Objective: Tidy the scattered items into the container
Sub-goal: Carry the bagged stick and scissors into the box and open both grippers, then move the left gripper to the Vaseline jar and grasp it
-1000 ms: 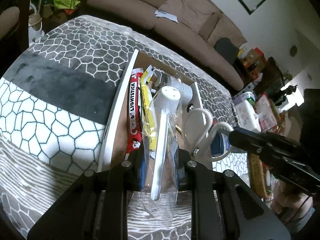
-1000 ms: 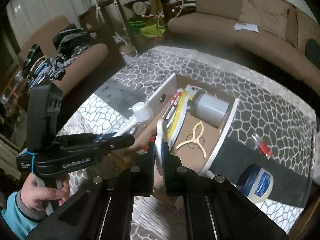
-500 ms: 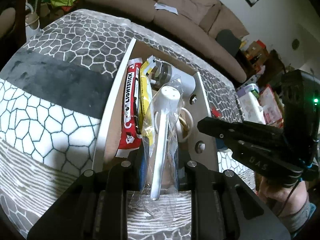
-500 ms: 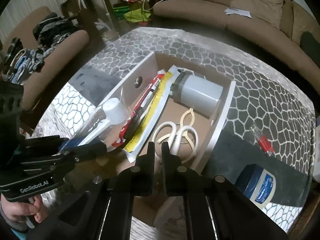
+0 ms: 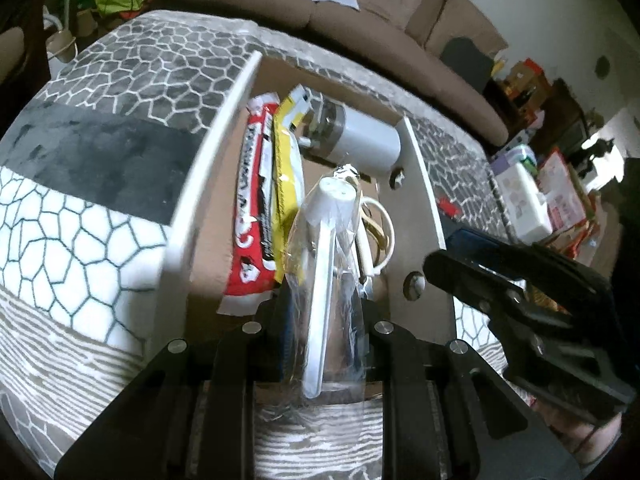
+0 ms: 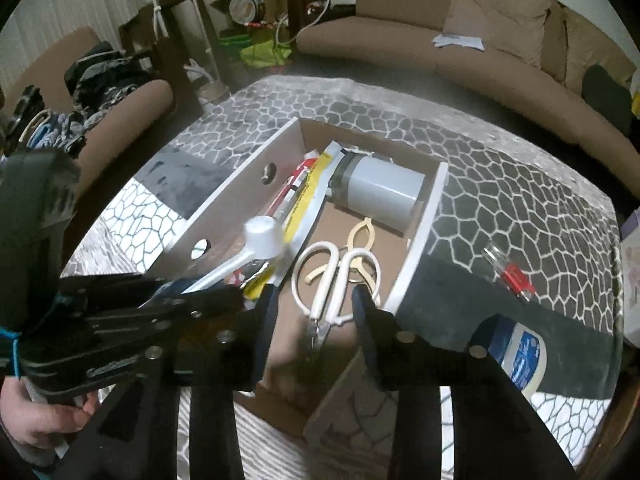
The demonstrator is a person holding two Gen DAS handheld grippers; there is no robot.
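Note:
An open cardboard box with white side walls (image 5: pixel 204 184) (image 6: pixel 248 192) sits on the patterned cloth. It holds a red lightstick pack (image 5: pixel 256 200), a yellow packet (image 5: pixel 286 172), a grey-white canister (image 6: pixel 380 194) and white-handled scissors (image 6: pixel 332 280). My left gripper (image 5: pixel 320 312) is shut on a white scoop in a clear plastic wrapper (image 5: pixel 324 248), held over the box's near end; the scoop also shows in the right wrist view (image 6: pixel 260 236). My right gripper (image 6: pixel 312 308) is open above the scissors, which lie in the box.
On the cloth right of the box lie a blue-and-white jar (image 6: pixel 520 356) and a small clear item with a red part (image 6: pixel 510 272). A brown sofa (image 6: pixel 460 60) curves behind the table. Clutter stands at the far right (image 5: pixel 532 200).
My right gripper opened and let go of the scissors, which now lie in the box. My left gripper moved over the box with the wrapped scoop.

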